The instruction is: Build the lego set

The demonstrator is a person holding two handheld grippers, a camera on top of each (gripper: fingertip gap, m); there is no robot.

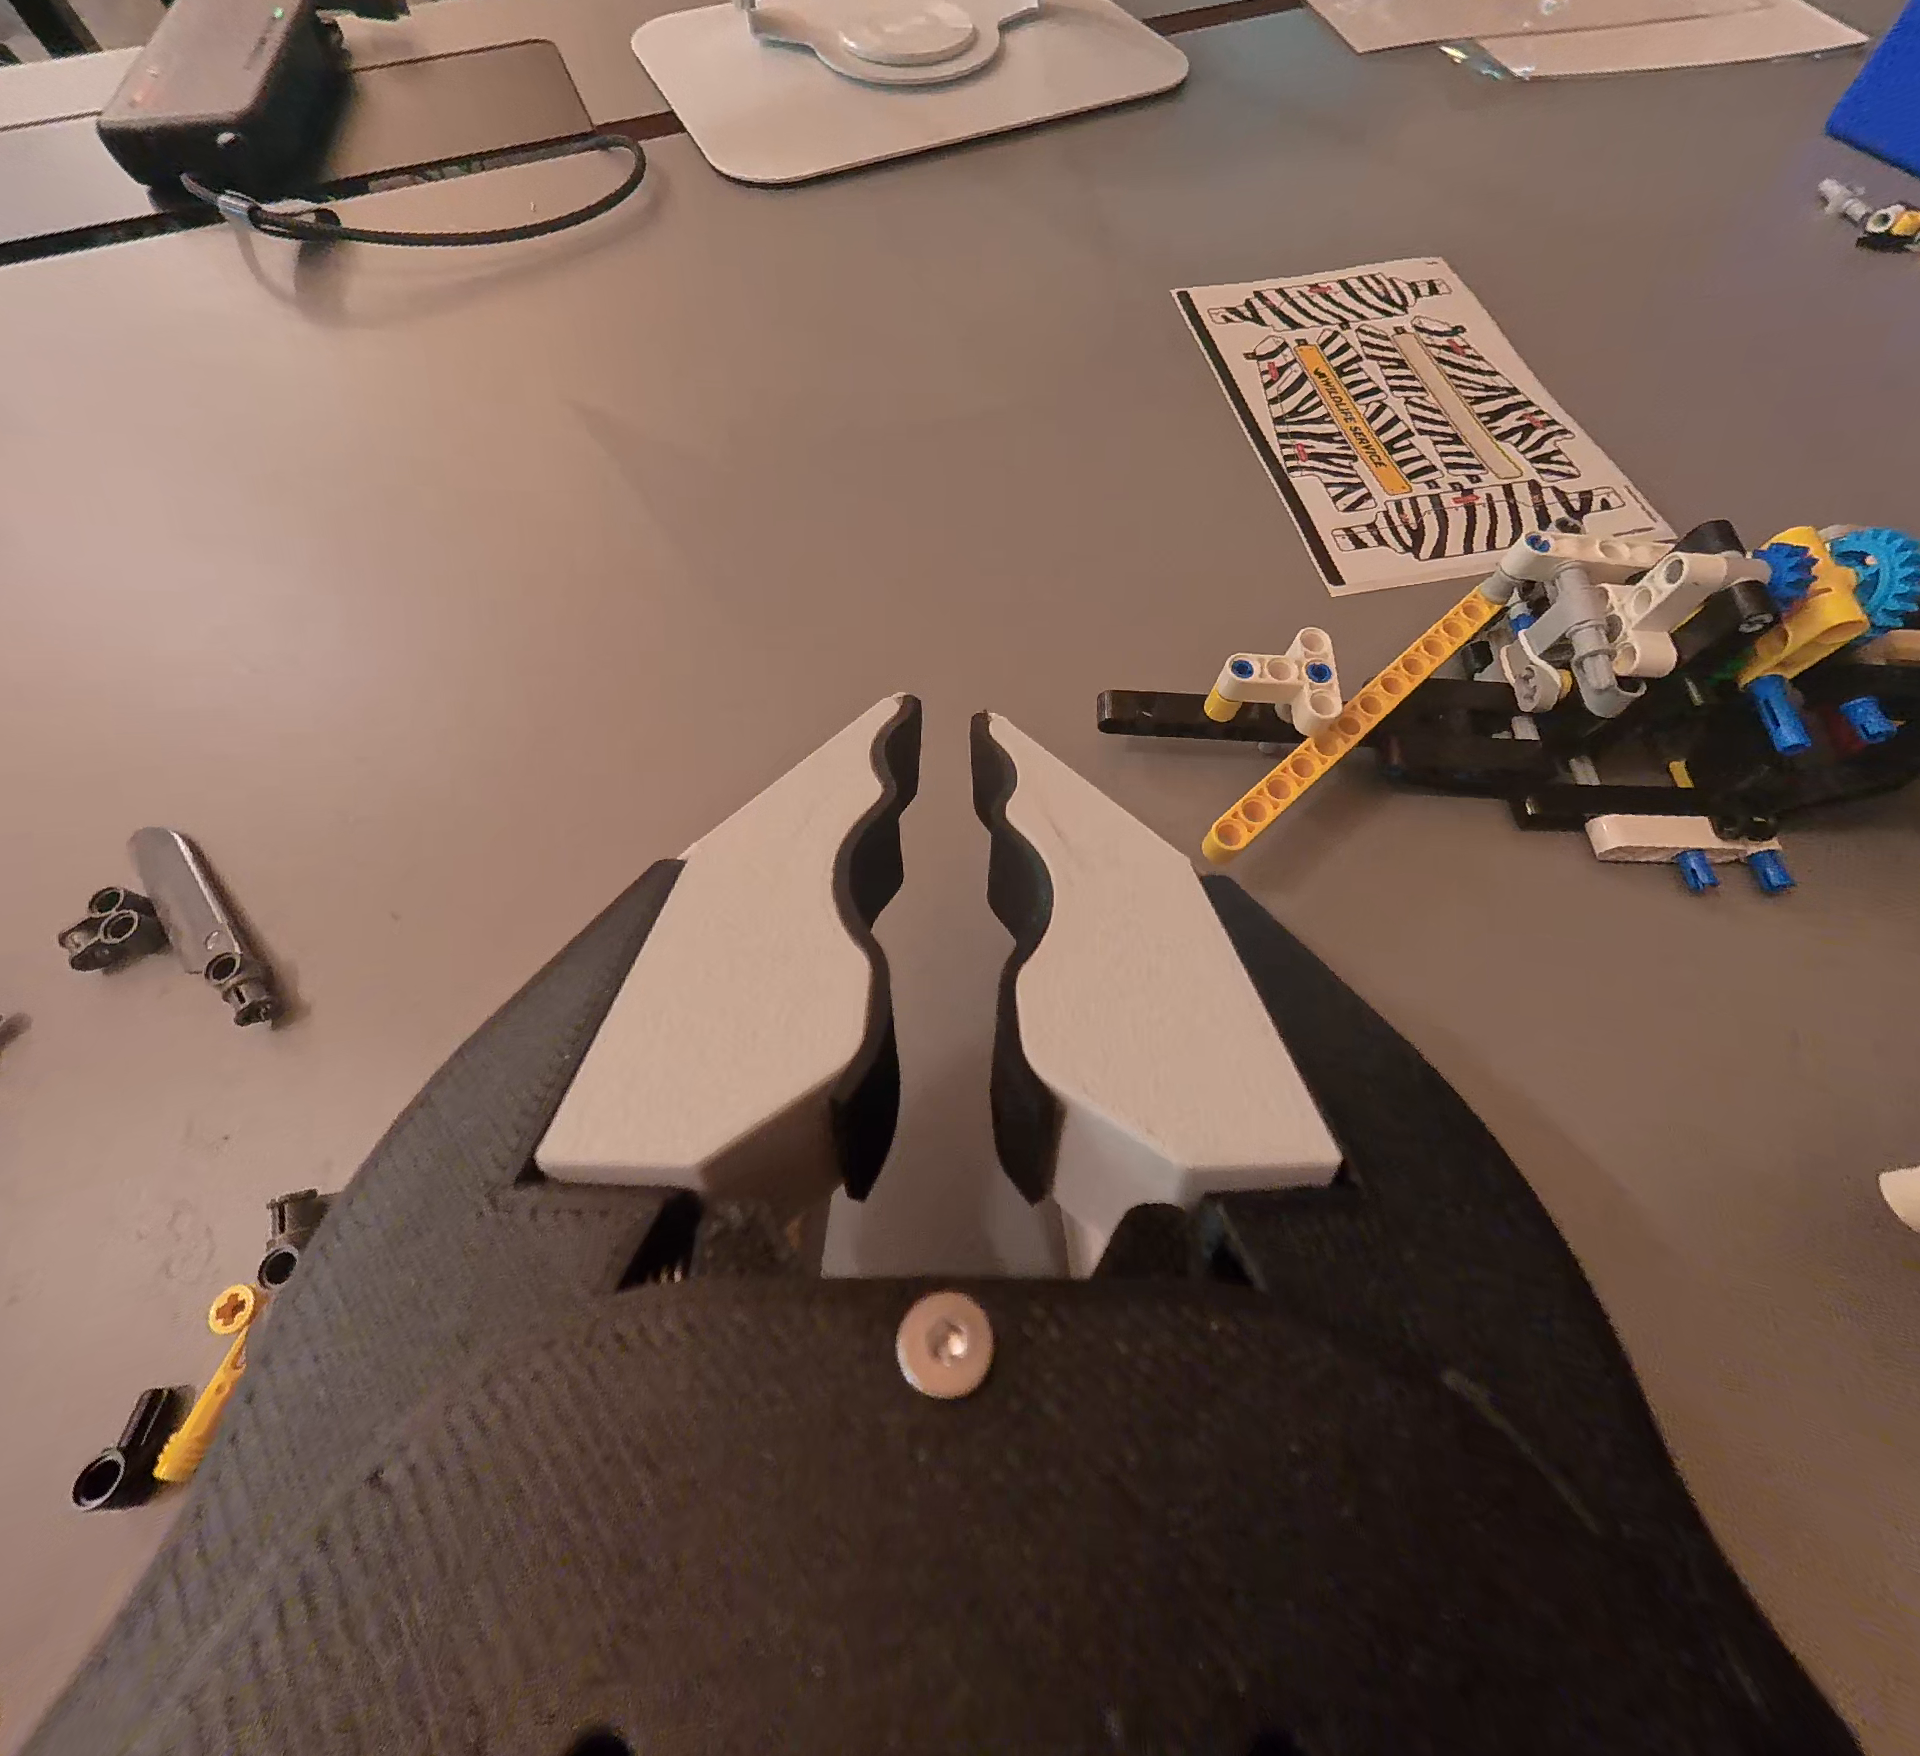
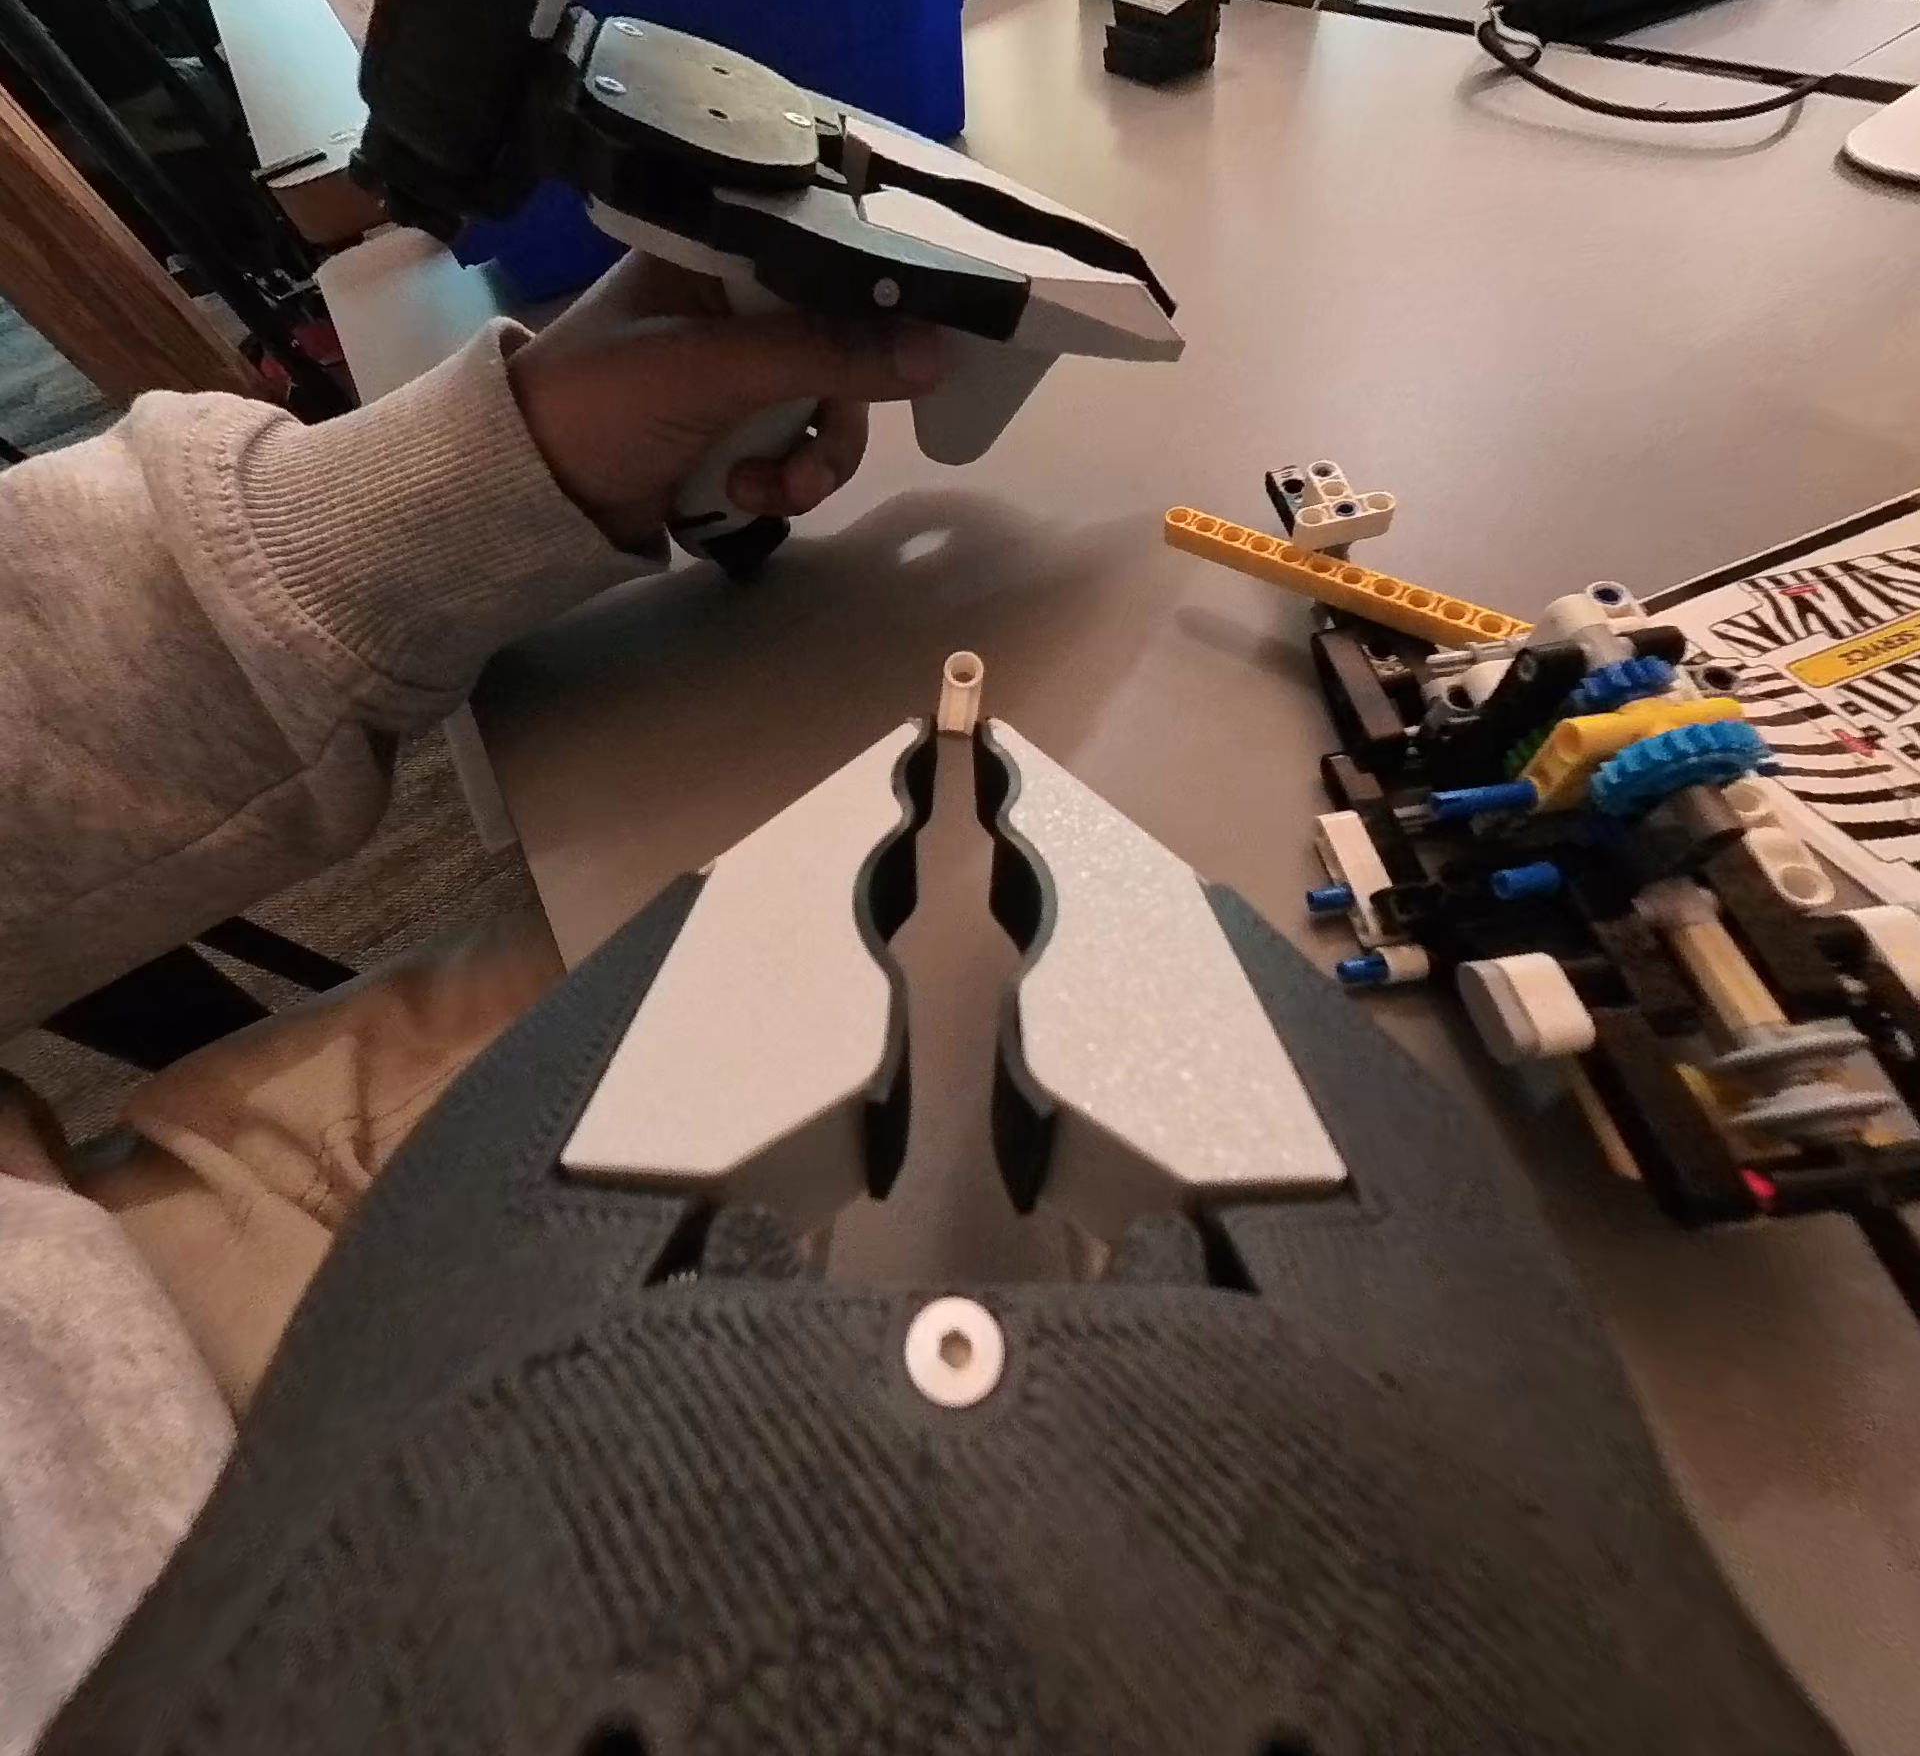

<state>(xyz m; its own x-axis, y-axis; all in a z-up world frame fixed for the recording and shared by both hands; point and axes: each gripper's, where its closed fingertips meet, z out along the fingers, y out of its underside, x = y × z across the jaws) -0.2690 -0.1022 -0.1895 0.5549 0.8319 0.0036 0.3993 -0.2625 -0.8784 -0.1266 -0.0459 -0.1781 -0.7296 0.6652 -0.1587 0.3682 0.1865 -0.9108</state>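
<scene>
The partly built lego model (image 1: 1621, 698), black with blue gears and white and yellow beams, lies on the grey table at the right; it also shows in the right wrist view (image 2: 1662, 875). A long yellow beam (image 1: 1351, 730) sticks out of it toward the left (image 2: 1351, 579). My right gripper (image 2: 956, 727) is shut on a small white tube piece (image 2: 961, 698) that pokes out past its tips, left of the model. My left gripper (image 1: 945, 719) is empty, its jaws a narrow gap apart, above bare table left of the model; it also shows in the right wrist view (image 2: 1143, 298).
A zebra-striped sticker sheet (image 1: 1403, 418) lies behind the model. Loose parts lie at left: a grey cylinder (image 1: 192, 906), a black connector (image 1: 109, 937), a yellow axle (image 1: 213, 1394), a black pin (image 1: 125, 1467). A lamp base (image 1: 904, 65), a black box (image 1: 229, 85) and a blue bin (image 2: 831, 13) stand farther back.
</scene>
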